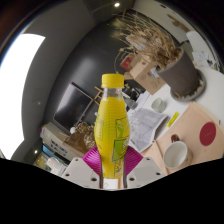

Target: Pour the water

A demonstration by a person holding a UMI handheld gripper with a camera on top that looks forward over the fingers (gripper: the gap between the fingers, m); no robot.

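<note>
Jaws closed on the bottle (113, 130): both white fingers (84, 168) of the gripper (112, 172) press against its lower body, the magenta pads (93, 160) showing at either side of it. Held upright between the fingers, the bottle is clear plastic with a yellow cap, a yellow label and yellow liquid inside. Whether its base rests on anything cannot be told. Just beyond the fingers lies a cluttered desk (150, 135) carrying loose papers (148, 122) near its middle. A white cup (176, 153) stands toward one side of the desk, with a round white disc marked by a pink dot (207, 134) beyond it. Farther back, a cardboard box (142, 68) sits among dried twigs (150, 40). A dark cabinet (72, 105) stands behind the bottle.
</note>
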